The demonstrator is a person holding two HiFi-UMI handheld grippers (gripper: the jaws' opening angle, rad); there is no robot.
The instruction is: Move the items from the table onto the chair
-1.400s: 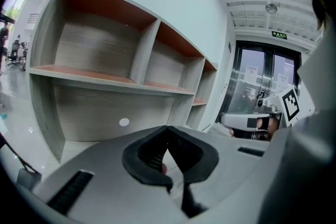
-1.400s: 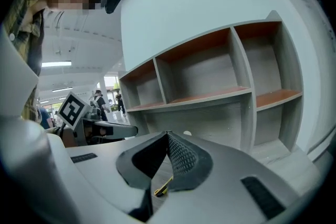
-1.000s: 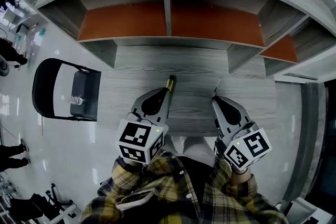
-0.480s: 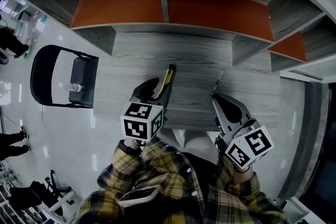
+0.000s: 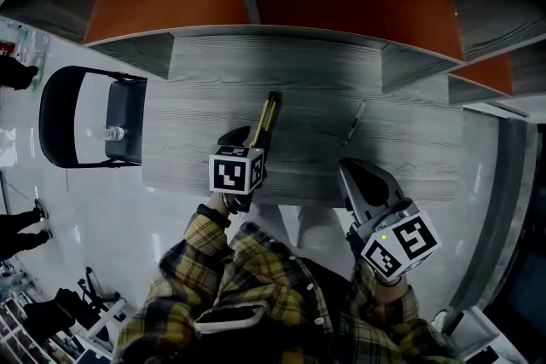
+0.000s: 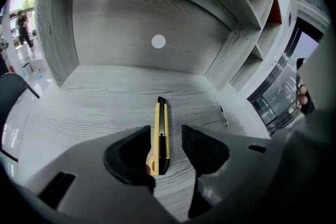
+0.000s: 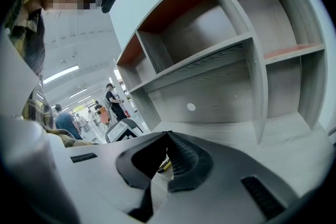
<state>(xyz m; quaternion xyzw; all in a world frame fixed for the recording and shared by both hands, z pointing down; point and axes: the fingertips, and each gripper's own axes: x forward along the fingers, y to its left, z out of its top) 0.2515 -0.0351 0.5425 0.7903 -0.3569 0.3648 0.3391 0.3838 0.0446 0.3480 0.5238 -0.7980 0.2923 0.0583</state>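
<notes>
A yellow and black utility knife (image 5: 270, 112) lies on the grey wooden table (image 5: 205, 111), pointing away from me. My left gripper (image 5: 246, 139) is low over its near end. Its jaws have just been opening, and they stand wide on either side of the knife's handle (image 6: 161, 136) without pressing it. The left gripper (image 6: 166, 135) holds nothing. A thin dark pen (image 5: 356, 122) lies to the right of the knife. My right gripper (image 5: 350, 170) hovers at the table's front edge, shut and empty (image 7: 168, 136). The black chair (image 5: 77, 117) stands left of the table.
A small clear bottle (image 5: 112, 133) stands on the chair's seat. A shelf unit with orange back panels (image 5: 162, 0) rises behind the table and closes in its sides. People stand far off at the left (image 7: 113, 99). White floor lies round the chair.
My left gripper has dropped to the table and tipped downward over the knife, and its jaws went from shut to wide open. The right gripper sank a little.
</notes>
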